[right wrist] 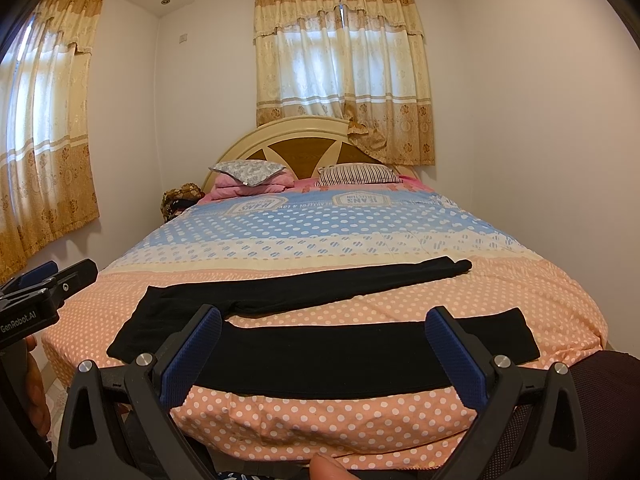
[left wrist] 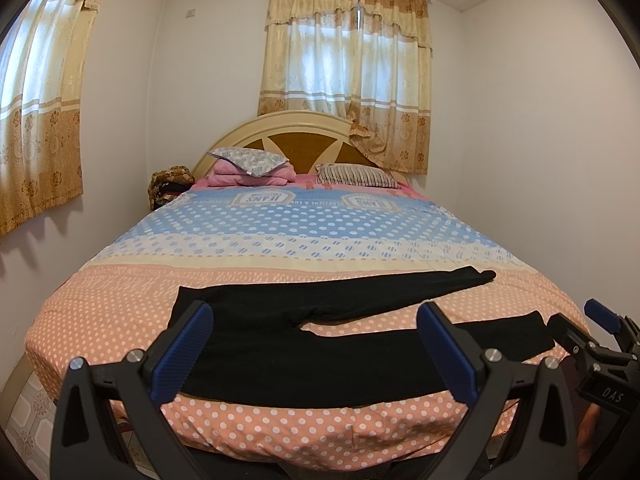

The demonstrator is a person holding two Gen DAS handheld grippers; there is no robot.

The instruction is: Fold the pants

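Black pants (left wrist: 304, 352) lie flat across the foot of the bed, waist at the left, both legs stretched to the right and spread apart in a V. In the right wrist view the pants (right wrist: 320, 356) show the same way. My left gripper (left wrist: 316, 348) is open, held in front of the bed edge above the near leg, nothing between its blue pads. My right gripper (right wrist: 324, 356) is open too, hovering before the near leg. The right gripper (left wrist: 600, 328) also shows at the left wrist view's right edge, and the left gripper (right wrist: 44, 284) at the right wrist view's left edge.
The bed (left wrist: 280, 240) has a polka-dot cover in peach, cream and blue. Pillows (left wrist: 248, 160) and a pink folded blanket (left wrist: 252, 178) lie by the headboard. A bag (left wrist: 170, 184) sits left of the bed. Curtained windows are behind and to the left. Tiled floor (left wrist: 28, 412) shows lower left.
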